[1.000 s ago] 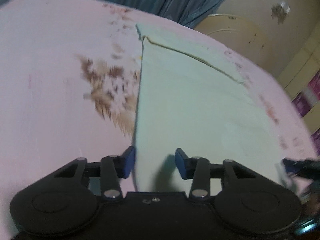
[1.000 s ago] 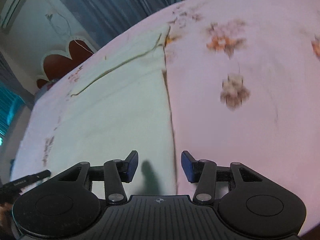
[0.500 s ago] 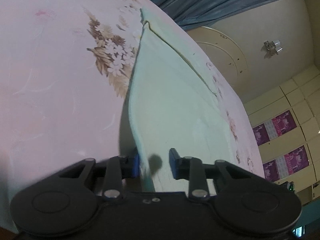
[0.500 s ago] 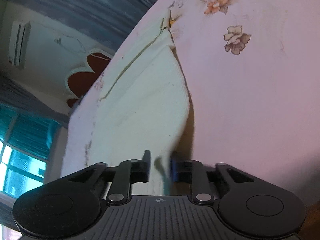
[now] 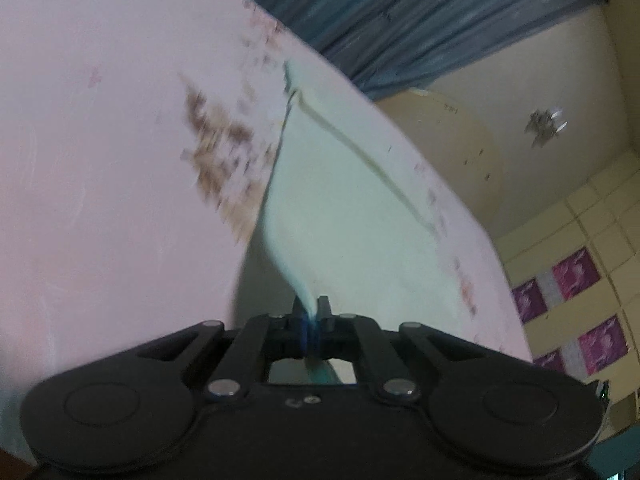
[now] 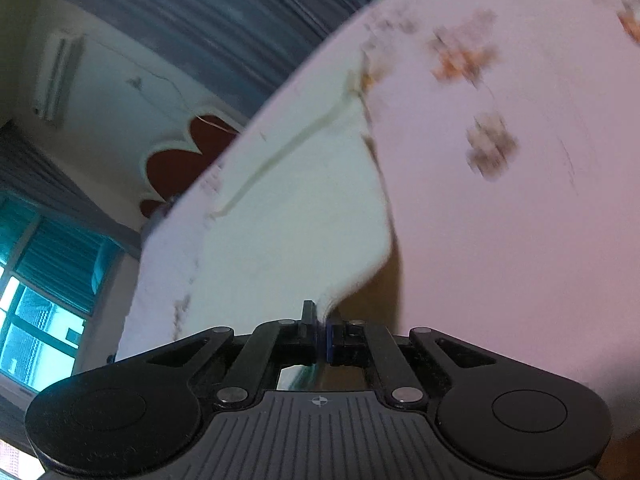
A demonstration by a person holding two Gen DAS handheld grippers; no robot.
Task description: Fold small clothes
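- Nearest the left wrist camera, the left gripper point(image 5: 311, 322) has its fingers clenched on the near left corner of the pale green garment point(image 5: 360, 216); a sliver of cloth pokes out behind the pads.
- In the right wrist view, the right gripper point(image 6: 321, 326) is pinched tight on the opposite near corner of the same garment point(image 6: 288, 216), the fabric rising into the fingers in a narrow peak.
- From both grips the near edge lifts off the bed sheet point(image 5: 100, 160) and casts a shadow beneath, while the rest of the piece lies flat on the bed farther out.
- It looks thin, light and limp: it curls and sags between hold and sheet, so it should drape wherever it is carried and wrinkle if dragged. The corners seem the right place to hold, since keeping them apart keeps the edge taut.
- The cloth is plain, pale mint, with straight side edges and one raised seam or fold line point(image 6: 280, 156) crossing it diagonally near the far end.
- Beyond it, the pink sheet carries blurred floral prints point(image 6: 464, 60), then blue curtains point(image 5: 420, 12) and the room wall.
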